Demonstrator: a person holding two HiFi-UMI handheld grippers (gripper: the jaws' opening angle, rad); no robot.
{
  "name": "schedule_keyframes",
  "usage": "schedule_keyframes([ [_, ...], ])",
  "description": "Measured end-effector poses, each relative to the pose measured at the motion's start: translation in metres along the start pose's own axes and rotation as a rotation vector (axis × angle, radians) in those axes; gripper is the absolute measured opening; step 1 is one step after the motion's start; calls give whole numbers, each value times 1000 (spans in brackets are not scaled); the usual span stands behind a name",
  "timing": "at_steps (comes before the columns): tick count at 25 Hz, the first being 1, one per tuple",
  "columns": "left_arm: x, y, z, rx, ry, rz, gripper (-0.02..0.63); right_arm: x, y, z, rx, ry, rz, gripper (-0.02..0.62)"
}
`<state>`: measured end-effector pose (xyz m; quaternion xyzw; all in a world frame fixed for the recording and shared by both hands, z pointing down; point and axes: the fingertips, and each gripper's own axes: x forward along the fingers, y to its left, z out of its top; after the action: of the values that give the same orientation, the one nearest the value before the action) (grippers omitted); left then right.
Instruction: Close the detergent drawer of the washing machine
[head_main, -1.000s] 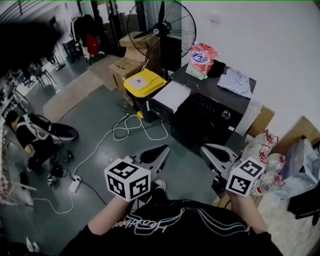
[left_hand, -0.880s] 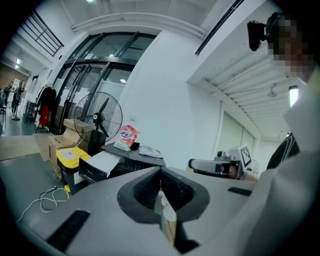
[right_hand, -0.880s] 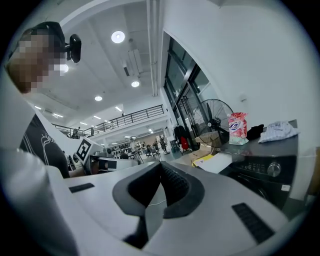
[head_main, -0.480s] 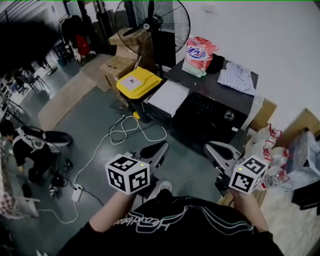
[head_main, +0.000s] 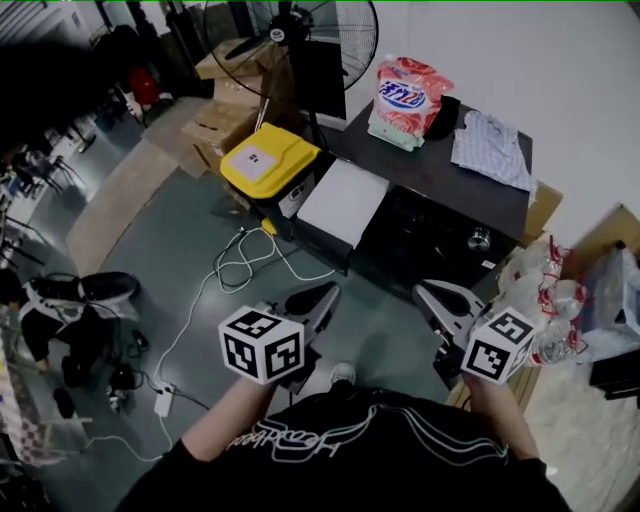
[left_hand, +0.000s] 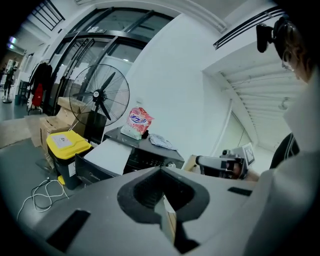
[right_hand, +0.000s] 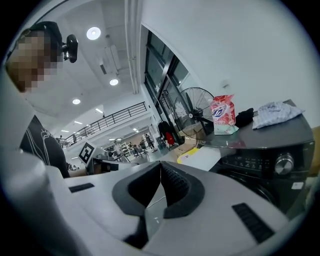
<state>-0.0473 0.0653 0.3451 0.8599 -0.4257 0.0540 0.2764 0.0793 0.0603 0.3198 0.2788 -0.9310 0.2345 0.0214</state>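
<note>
The black washing machine (head_main: 440, 225) stands ahead of me, and its white drawer (head_main: 343, 201) juts out to the left of its front. My left gripper (head_main: 325, 294) is shut and empty, held in the air well short of the drawer. My right gripper (head_main: 421, 292) is also shut and empty, level with the machine's front. The left gripper view shows the drawer (left_hand: 107, 155) beside the dark control panel (left_hand: 152, 156). In the right gripper view the drawer (right_hand: 206, 157) lies left of the panel's knob (right_hand: 283, 163).
A detergent bag (head_main: 405, 102) and a folded shirt (head_main: 490, 150) lie on the machine's top. A yellow-lidded bin (head_main: 262, 160) and a standing fan (head_main: 290, 30) are left of the drawer. White cables (head_main: 255, 265) trail over the floor. Bagged plastic bottles (head_main: 550, 300) sit at the right.
The washing machine and drawer have shifted nearer and lower in the head view as I moved forward. Both grippers stay shut and in the same pose.
</note>
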Motion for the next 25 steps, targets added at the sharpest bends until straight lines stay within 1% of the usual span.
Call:
schedule_keyframes([
  [9,37,92,-7,-52,76,3,25,54,-43,-10,63,31,-90,28],
  [15,63,138,-23,-62,141,18,25,69,-66,-19,105,42,-144,28],
  [19,80,170,-40,-36,197,54,25,76,-84,-30,146,48,-178,28],
  [22,91,193,-54,-49,248,88,25,81,-94,-37,176,50,-197,28],
  [25,96,206,-63,-66,269,95,25,88,-96,-42,193,51,-198,28],
])
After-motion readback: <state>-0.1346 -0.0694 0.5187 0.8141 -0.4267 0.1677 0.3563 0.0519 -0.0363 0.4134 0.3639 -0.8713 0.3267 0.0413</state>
